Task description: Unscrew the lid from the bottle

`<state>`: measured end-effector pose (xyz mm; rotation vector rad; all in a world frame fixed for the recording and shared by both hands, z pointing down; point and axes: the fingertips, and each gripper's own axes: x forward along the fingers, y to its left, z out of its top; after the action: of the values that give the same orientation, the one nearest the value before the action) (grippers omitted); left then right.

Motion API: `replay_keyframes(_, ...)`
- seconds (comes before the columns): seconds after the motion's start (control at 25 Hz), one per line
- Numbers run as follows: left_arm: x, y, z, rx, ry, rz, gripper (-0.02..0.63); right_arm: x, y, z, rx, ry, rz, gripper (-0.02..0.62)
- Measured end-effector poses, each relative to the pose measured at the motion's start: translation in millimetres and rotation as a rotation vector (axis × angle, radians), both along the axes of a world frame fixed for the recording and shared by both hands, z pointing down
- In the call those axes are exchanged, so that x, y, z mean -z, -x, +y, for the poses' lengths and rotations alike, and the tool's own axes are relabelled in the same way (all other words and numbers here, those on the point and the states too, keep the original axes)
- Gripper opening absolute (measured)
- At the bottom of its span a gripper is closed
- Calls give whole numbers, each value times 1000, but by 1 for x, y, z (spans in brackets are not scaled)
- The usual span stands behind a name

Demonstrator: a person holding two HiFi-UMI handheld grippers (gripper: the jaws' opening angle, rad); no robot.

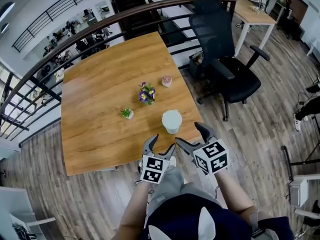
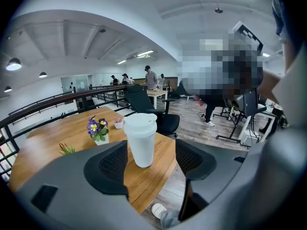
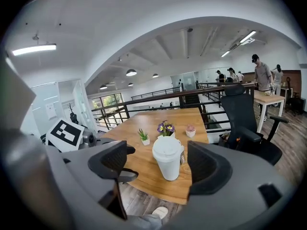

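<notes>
- the left claw (image 1: 162, 143) and the right claw (image 1: 194, 136) hang side by side over the near edge of the surface (image 1: 100, 94). both are spread wide with nothing between their jaws, and neither touches anything.
- the bottle (image 1: 171, 126) stands upright just ahead of both claws, in line with the gap of each, close to the near right corner of the surface. its lid (image 1: 171, 117) is on.
- judged best way: close the left claw low on the body to hold it steady, then bring the right claw down over the lid rim, squeeze evenly and turn. keep the body pinned so it cannot spin along.
- the body looks smooth and light, so a loose hold may slip. too hard a squeeze could dent it.
- the surface edge lies right under the claws and just right of the right claw, so a push toward the person or to the right could tip the bottle off.
- ahead and left of the left claw a small green plant (image 1: 127, 113) stands near, with purple flowers (image 1: 146, 93) and a pink pot (image 1: 166, 81) further ahead, all apart from the bottle.
- far right an office chair (image 1: 225, 69), and beyond the surface a railing (image 1: 75, 39), both well clear. open room above the lid.
</notes>
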<state>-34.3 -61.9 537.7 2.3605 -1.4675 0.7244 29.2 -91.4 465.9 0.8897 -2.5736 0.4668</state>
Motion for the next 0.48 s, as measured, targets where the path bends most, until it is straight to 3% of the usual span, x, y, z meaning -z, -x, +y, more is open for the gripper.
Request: replay_keyframes(0.48,-50,6,-50,-129,65,-36,315,-49,44,-52,17,37,188,420)
